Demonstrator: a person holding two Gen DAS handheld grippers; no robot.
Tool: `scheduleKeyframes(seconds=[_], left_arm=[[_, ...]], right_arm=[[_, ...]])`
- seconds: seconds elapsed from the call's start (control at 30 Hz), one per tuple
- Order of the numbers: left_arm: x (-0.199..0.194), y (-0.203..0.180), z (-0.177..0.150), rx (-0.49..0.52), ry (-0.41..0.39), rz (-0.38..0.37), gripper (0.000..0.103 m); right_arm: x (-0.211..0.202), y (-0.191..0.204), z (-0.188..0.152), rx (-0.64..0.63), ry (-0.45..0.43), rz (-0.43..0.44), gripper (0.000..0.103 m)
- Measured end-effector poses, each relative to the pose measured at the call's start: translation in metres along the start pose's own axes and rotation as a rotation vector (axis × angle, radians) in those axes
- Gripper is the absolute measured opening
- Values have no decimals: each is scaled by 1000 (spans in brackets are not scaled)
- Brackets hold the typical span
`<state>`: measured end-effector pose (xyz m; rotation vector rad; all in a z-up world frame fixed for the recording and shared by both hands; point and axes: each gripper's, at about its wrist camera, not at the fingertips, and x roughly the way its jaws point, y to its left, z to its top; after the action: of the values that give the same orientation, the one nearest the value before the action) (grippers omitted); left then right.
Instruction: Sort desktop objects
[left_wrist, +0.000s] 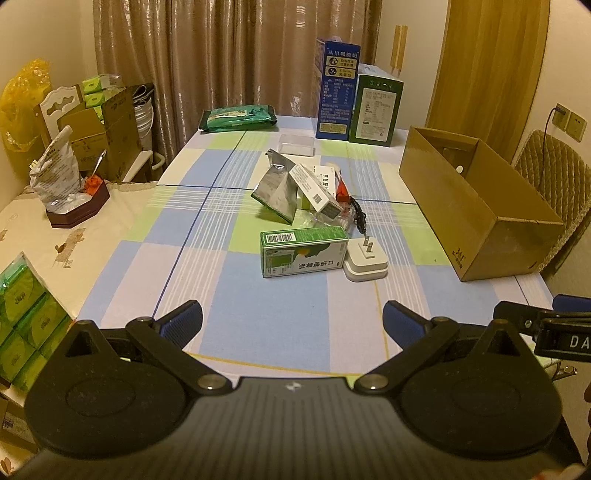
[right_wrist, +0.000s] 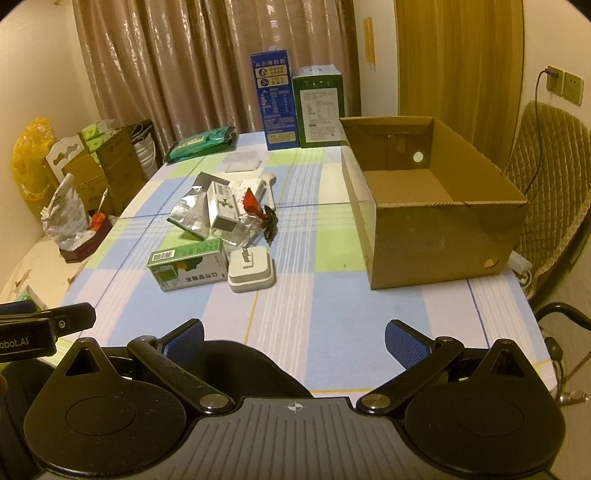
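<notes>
Both wrist views: warm, yellowish indoor light of moderate, rather dim level, seemingly from overhead. Shadows are soft and short, lying close under the cardboard box (right_wrist: 436, 221) and the small cartons at the middle of the desk (left_wrist: 280, 295). The curtain (left_wrist: 236, 51) shows faint sheen. Fisheye bending curves the desk edges; the frame corners are black. Fine print is slightly soft.

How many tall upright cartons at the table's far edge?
2: a blue carton and a green carton to its right, side by side, just behind the open cardboard box. None seem hidden.
</notes>
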<state>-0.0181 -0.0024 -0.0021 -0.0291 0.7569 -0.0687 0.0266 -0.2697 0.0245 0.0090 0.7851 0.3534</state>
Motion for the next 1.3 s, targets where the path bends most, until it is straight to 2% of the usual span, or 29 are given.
scheduleKeyframes(seconds=[0.27,0.67,0.83,1.03,1.3], left_arm=[[4,3,2,-23,14,-3,102],[1,5,18,-41,-45,-18,102],[6,7,26,-19,-35,-12,102],[26,13,35,25,-17,-11,102],[66,28,52,85,-32,-36,102]], right_arm=[[4,-2,-2,0,7,3,101],[5,-3,1,1,2,4,101],[9,-1,5,-16,2,10,101],[23,1,13,-50,1,17,101],[50,5,33,-101,-6,44,101]])
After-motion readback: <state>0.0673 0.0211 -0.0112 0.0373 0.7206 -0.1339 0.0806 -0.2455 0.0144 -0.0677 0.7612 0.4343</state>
